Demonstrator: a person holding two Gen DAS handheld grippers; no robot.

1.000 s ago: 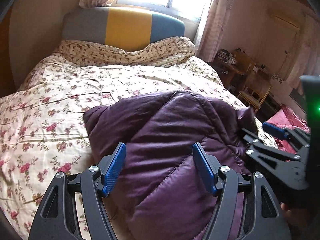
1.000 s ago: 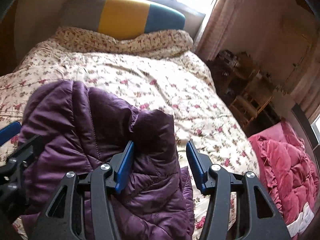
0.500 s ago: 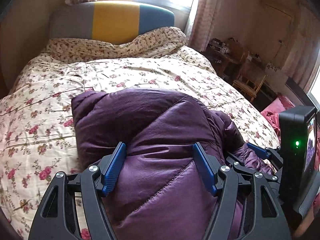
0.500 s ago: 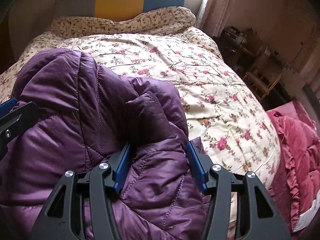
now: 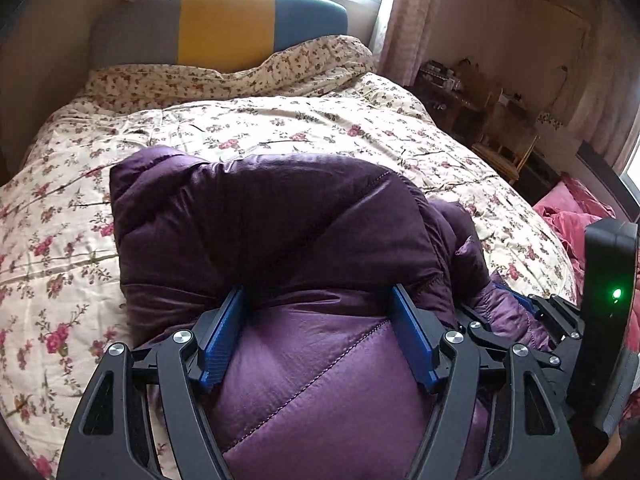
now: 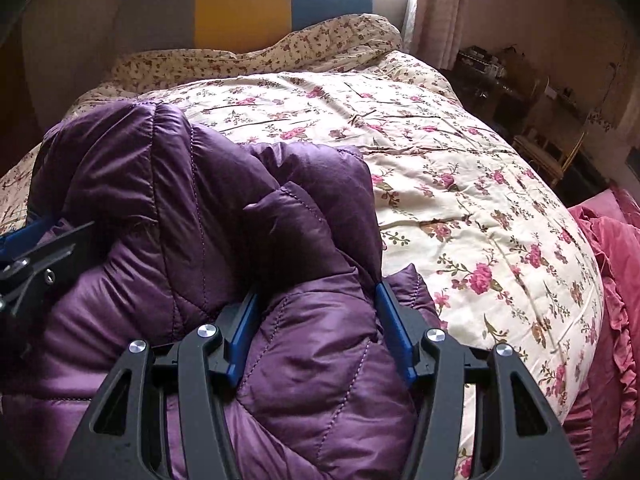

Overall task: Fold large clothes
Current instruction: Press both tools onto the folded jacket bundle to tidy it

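Sunlit from a window behind it, a bed with a grey, yellow and teal headboard (image 5: 224, 28) carries a cream floral quilt (image 5: 320, 128), and a pink ruffled blanket (image 6: 608, 280) hangs off the bed's right side. On the near part of the quilt lies a puffy purple quilted jacket (image 5: 272, 220), bunched into thick folds.

Both tools grip this jacket side by side. The left hand-held gripper (image 5: 318, 338) has a broad padded bulge of the jacket filling the space between its blue pads; its jaws stand wide and are opening slightly, the pads pressed on the fabric at either side. The right hand-held gripper (image 6: 316, 334) grips the jacket's right-hand portion, a thick fold wedged between its blue pads at a moderate spread. In the left wrist view the right tool shows at the far right, close beside the jacket, with a green light on its black housing (image 5: 608, 320).
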